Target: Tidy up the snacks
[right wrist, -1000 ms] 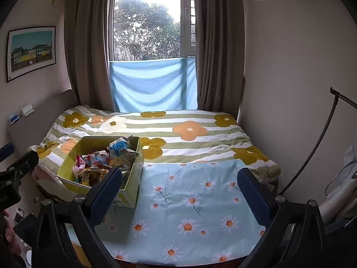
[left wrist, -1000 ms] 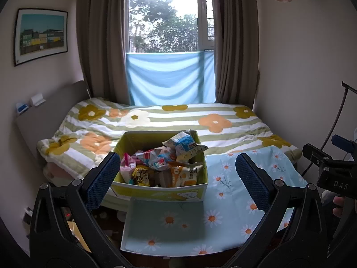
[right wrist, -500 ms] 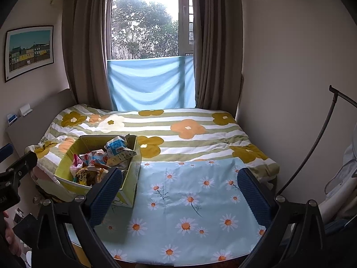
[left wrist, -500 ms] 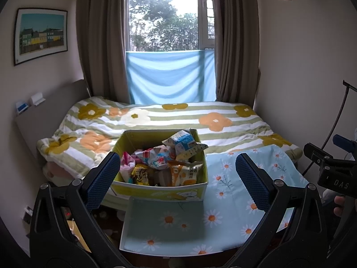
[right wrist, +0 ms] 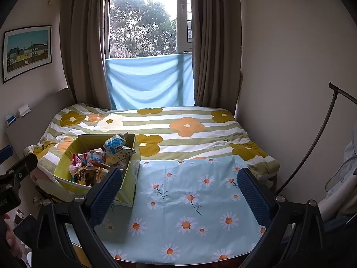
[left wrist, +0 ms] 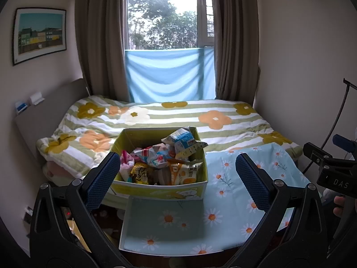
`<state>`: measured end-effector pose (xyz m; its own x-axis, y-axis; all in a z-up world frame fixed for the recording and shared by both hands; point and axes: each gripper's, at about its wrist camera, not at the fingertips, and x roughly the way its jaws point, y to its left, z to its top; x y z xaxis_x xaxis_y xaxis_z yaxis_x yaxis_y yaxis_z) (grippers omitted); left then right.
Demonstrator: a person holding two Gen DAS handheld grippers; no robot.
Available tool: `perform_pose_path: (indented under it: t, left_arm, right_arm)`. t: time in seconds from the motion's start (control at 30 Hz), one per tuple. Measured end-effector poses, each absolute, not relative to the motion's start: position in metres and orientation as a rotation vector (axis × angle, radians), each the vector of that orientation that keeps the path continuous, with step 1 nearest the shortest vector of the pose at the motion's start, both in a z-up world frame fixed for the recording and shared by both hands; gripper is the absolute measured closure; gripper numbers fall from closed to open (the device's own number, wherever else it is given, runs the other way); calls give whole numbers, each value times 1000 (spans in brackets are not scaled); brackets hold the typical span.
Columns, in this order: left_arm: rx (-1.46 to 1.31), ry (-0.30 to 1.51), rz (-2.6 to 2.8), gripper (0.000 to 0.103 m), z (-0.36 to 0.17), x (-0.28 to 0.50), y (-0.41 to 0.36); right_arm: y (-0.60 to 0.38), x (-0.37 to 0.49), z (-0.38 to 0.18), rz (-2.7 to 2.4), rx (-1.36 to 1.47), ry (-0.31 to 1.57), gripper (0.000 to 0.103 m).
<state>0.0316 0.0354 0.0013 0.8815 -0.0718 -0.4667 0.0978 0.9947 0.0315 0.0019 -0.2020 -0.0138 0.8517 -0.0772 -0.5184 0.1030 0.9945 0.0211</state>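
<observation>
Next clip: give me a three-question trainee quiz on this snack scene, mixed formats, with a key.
1. True or false: the left tongs are shut on a snack packet.
2. Where does the yellow-green box of snacks stand? A) on the daisy-print cloth, at its left end B) on the floor C) on the windowsill
3. Fill in: the blue-and-white packet lies ___ the snack pile.

Key: 1 false, both the left and the right tongs are open and empty. 2 A. 3 on top of.
</observation>
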Motion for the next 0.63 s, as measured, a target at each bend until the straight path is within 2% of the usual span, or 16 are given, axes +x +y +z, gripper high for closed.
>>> perform_pose_path:
  t: [0.63]
  left_arm:
    - [53, 474, -79, 0, -2, 42, 48]
  right_arm:
    - [-189, 8, -16, -94, 48, 558, 0]
